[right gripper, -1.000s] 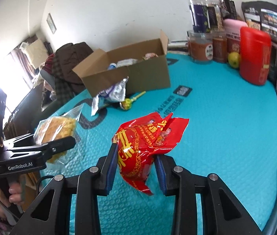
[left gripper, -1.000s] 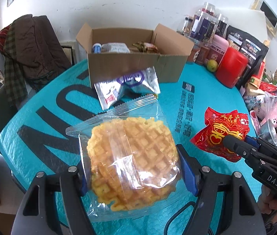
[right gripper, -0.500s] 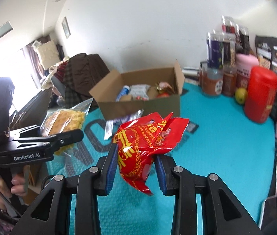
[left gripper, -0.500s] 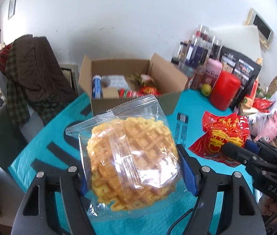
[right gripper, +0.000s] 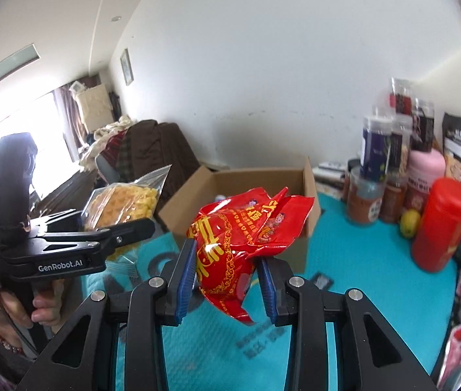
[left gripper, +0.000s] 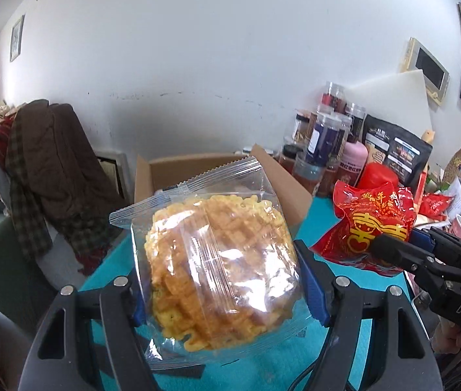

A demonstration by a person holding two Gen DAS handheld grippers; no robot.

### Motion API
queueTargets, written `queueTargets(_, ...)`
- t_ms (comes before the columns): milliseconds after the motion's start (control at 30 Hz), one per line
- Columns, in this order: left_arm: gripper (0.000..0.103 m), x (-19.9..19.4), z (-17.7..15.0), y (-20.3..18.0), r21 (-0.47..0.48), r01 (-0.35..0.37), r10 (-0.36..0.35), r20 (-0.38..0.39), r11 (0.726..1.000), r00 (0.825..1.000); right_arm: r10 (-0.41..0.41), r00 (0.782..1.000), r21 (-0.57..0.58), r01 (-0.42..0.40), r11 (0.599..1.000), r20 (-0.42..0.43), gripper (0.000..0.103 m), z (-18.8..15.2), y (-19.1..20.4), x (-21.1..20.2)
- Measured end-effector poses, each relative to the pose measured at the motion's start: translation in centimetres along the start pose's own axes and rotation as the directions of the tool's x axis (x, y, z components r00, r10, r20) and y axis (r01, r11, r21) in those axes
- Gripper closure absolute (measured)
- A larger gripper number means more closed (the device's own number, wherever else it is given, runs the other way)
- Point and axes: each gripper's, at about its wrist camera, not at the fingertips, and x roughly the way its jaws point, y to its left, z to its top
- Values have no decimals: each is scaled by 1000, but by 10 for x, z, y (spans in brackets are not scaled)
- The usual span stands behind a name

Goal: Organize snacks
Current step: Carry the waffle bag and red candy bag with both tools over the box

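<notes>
Left wrist view: left gripper [left gripper: 220, 280] clamps clear-bagged golden waffle [left gripper: 217, 270] above teal table [right gripper: 360, 277]; right gripper [right gripper: 227, 277] pinches crinkled red foil packet [right gripper: 240, 244], before open cardboard box [right gripper: 256, 189].

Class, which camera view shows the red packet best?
The right wrist view: the red packet sits centred between that gripper's pads, whole and unblocked. The left wrist view shows it off to the side, partly hidden by a finger.

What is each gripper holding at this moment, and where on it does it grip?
The left gripper clamps the clear waffle packet across its two sides. The right gripper pinches the red snack packet at its lower part.
</notes>
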Motion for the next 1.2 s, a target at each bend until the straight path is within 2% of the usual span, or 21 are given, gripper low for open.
queueTargets(367,30,26,51,19,-4,4,-4,80,1000,997,1,998,-51,2,999,60,68,46,-8,36)
queueTargets(767,30,71,99,43,-21,-39,41,125,999,991,18,996,-89,-10,996,92,67,88,-19,93)
queueTargets(1000,30,101,114,50,-21,-66,68,110,998,992,31,998,-69,-27,997,60,67,101,-24,131)
queueTargets(1200,30,135,116,51,-8,-70,70,29,998,997,41,999,-52,-39,998,28,67,106,-36,157)
